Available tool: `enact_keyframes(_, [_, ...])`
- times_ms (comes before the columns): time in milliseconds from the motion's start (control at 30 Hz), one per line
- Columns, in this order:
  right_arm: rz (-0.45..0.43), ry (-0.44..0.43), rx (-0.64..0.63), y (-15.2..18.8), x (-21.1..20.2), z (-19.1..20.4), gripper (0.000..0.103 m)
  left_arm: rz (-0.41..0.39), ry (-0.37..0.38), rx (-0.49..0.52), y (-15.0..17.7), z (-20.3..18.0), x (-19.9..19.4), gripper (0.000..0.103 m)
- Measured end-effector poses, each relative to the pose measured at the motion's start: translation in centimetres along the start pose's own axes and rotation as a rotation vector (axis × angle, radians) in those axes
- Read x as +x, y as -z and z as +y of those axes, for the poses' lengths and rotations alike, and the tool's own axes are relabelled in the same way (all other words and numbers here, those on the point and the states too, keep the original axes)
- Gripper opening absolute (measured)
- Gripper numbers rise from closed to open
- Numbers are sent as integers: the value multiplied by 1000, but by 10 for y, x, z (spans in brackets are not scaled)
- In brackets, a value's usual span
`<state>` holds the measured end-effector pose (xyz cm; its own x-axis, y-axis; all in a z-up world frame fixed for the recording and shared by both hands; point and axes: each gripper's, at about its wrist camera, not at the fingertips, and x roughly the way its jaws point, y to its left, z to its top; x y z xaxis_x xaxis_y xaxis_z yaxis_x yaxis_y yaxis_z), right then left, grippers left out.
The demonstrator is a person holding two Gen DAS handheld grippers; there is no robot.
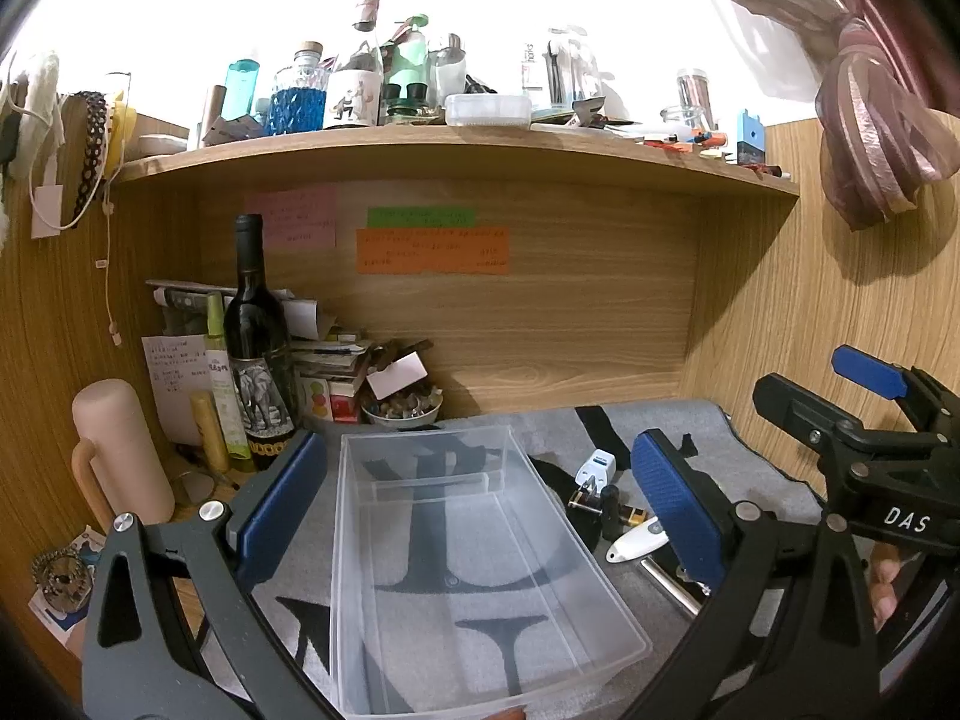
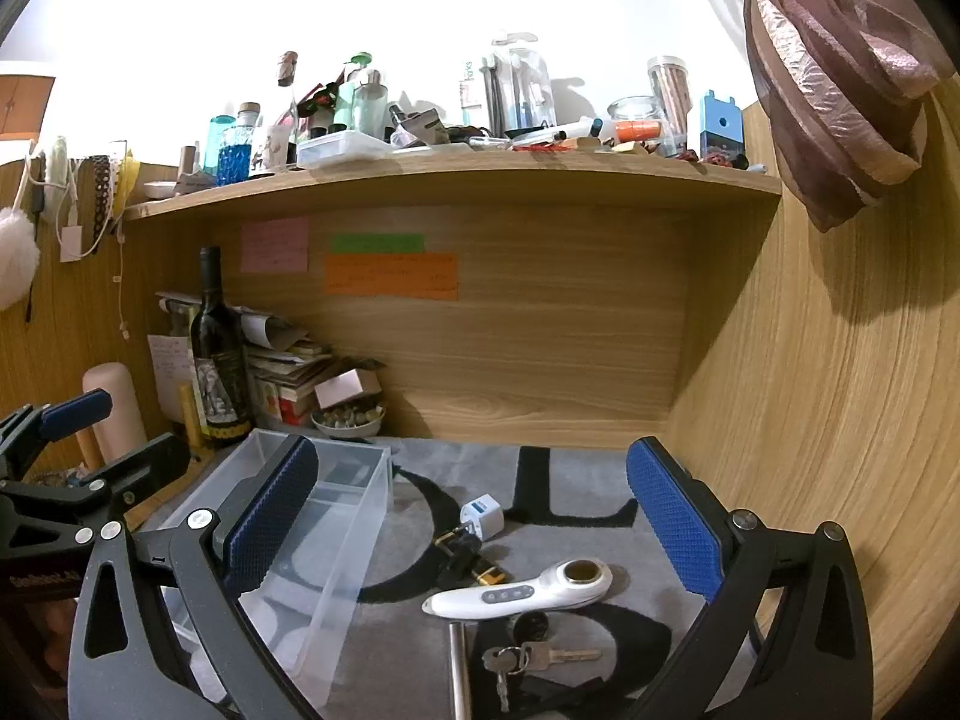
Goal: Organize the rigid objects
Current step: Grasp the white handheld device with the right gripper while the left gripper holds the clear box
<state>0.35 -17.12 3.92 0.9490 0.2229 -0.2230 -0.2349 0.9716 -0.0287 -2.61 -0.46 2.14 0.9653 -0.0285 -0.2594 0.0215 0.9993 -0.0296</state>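
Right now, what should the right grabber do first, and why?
Probably lower the open right gripper onto the white handheld device. It lies nearest between the fingers, and the clear bin beside it is empty, so nothing has been sorted yet.

Ahead of my grippers I count one clear bin (image 2: 336, 498), one white plug adapter (image 2: 483, 517), one white handheld device (image 2: 522, 591), two keys (image 2: 528, 657), one metal rod (image 2: 459, 669)
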Motion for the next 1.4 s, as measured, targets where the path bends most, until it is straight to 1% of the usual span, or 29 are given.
enact_keyframes(100, [5, -3, -9, 0, 0, 1, 103, 5, 6, 0, 0, 0, 0, 103])
enact_keyframes(200, [14, 2, -22, 2, 3, 2, 103, 21, 34, 7, 0, 1, 3, 103])
enact_keyframes(300, [48, 6, -33, 5, 11, 1, 103, 45, 34, 15, 2, 7, 8, 103])
enact_keyframes(367, [93, -9, -34, 9, 20, -2, 103, 76, 26, 12, 4, 16, 16, 103])
enact_keyframes(433, [152, -23, -32, 16, 32, -6, 103, 120, 37, 11, 7, 28, 25, 103])
enact_keyframes(500, [205, -10, -25, 22, 44, -11, 103, 177, 43, 14, 12, 41, 37, 103])
enact_keyframes(600, [266, 29, 1, 31, 60, -24, 103, 257, 26, 12, 22, 58, 52, 101])
enact_keyframes(633, [280, 38, 13, 34, 64, -28, 103, 295, 18, 11, 25, 65, 60, 96])
enact_keyframes(667, [297, 47, 26, 36, 69, -32, 103, 317, 7, 15, 29, 69, 65, 91])
enact_keyframes(700, [321, 58, 36, 39, 74, -36, 103, 343, -9, 18, 32, 73, 71, 83])
enact_keyframes(733, [350, 73, 42, 41, 81, -40, 103, 370, -19, 19, 35, 78, 77, 80])
enact_keyframes(767, [375, 84, 44, 44, 86, -44, 103, 393, -14, 13, 38, 83, 82, 78])
enact_keyframes(833, [426, 97, 43, 48, 98, -50, 103, 436, -1, -3, 42, 91, 90, 65])
enact_keyframes(1000, [496, 126, 37, 58, 111, -58, 103, 539, 54, -24, 46, 99, 106, 56])
enact_keyframes(1033, [515, 130, 47, 61, 115, -60, 102, 557, 57, -23, 46, 99, 109, 52])
enact_keyframes(1100, [551, 148, 77, 68, 122, -66, 101, 609, 80, -36, 50, 102, 116, 46])
enact_keyframes(1133, [568, 154, 94, 71, 125, -69, 101, 630, 86, -45, 51, 104, 120, 40])
enact_keyframes(1167, [585, 157, 110, 74, 129, -72, 101, 657, 77, -57, 54, 106, 124, 36])
enact_keyframes(1200, [606, 159, 127, 77, 134, -75, 100, 676, 81, -65, 56, 108, 127, 34])
enact_keyframes(1267, [647, 158, 158, 81, 142, -81, 94, 699, 104, -79, 59, 108, 131, 34])
enact_keyframes(1300, [669, 151, 174, 84, 146, -84, 90, 701, 109, -79, 59, 107, 131, 31])
enact_keyframes(1367, [702, 137, 205, 87, 155, -88, 86, 698, 121, -62, 60, 102, 131, 25])
enact_keyframes(1400, [718, 135, 221, 89, 158, -89, 83, 697, 130, -57, 60, 101, 131, 20])
